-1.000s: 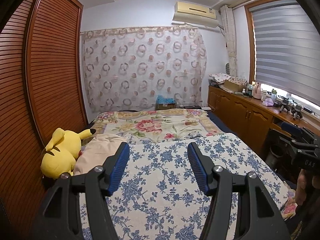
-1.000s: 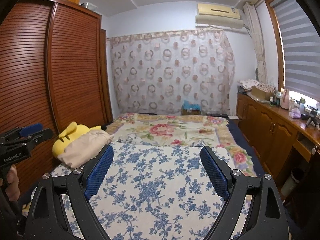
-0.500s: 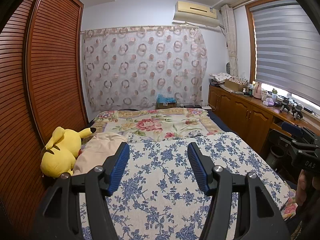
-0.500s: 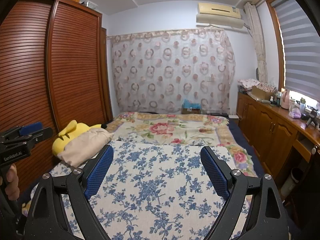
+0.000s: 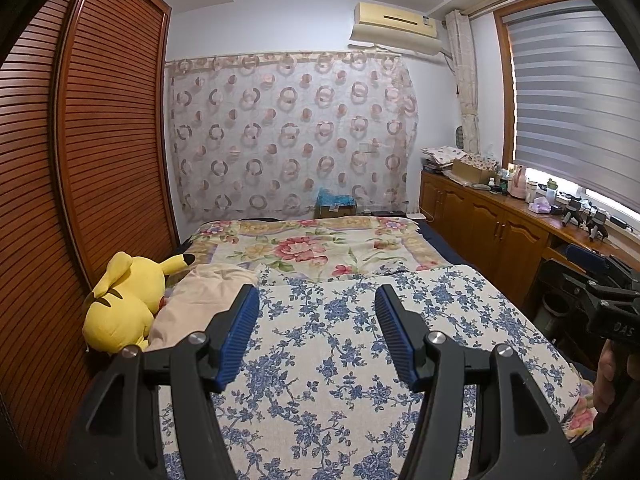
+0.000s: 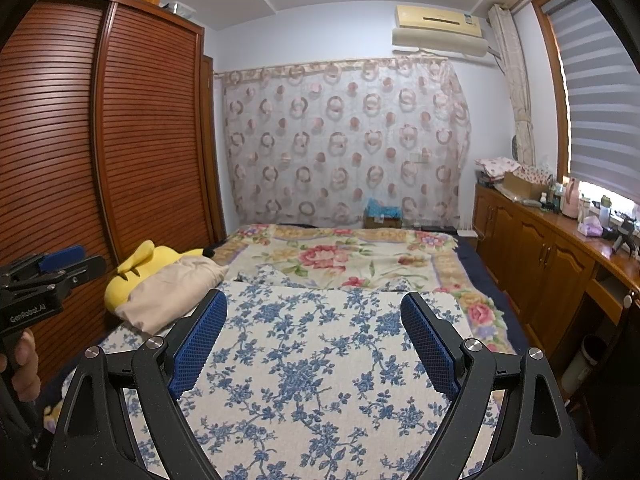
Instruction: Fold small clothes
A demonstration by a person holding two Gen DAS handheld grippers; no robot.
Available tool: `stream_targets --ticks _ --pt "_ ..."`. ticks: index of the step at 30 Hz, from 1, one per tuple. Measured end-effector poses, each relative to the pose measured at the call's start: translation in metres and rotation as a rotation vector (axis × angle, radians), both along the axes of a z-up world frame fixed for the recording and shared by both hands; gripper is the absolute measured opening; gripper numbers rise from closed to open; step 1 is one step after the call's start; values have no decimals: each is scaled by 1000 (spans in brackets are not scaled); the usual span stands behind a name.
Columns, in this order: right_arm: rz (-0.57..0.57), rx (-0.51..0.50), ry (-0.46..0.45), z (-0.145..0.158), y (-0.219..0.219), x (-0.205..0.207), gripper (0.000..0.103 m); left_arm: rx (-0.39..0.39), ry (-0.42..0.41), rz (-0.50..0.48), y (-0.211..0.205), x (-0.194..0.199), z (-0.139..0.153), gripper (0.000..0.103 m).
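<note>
Bedroom with a bed (image 5: 320, 360) under a blue-flowered sheet. Left gripper (image 5: 316, 332) hangs above it, jaws partly apart, empty. Right gripper (image 6: 314, 340) hangs likewise, jaws wide, empty. Beige garment (image 5: 192, 300) lies crumpled at the bed's left edge, against a yellow plush (image 5: 124, 304).

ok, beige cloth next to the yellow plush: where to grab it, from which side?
Pinch the beige cloth at its near lower edge, coming from the bed's open middle. It lies crumpled against the yellow plush, blocking the wardrobe side. Left gripper is probably nearer.
</note>
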State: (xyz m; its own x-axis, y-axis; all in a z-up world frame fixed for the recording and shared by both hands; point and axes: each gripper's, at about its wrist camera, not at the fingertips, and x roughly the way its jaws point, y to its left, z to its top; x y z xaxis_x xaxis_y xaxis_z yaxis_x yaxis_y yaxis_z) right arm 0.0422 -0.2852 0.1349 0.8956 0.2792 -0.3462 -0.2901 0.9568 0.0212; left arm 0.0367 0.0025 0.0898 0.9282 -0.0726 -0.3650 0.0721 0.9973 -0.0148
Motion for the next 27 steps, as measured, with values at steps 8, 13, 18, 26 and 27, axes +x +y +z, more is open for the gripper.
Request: stream_targets --ticks 8,13,18,26,27 --pt "-1 -1 0 0 0 0 91 0 0 0 0 0 0 60" --pt "1 -1 0 1 0 0 91 0 0 -1 0 0 0 60" --pt "0 0 0 1 0 0 91 0 0 0 2 0 0 60" --pt "-1 -1 0 1 1 0 91 0 -1 0 0 0 1 60" --pt "0 -1 1 2 1 0 91 0 -1 0 2 0 0 60"
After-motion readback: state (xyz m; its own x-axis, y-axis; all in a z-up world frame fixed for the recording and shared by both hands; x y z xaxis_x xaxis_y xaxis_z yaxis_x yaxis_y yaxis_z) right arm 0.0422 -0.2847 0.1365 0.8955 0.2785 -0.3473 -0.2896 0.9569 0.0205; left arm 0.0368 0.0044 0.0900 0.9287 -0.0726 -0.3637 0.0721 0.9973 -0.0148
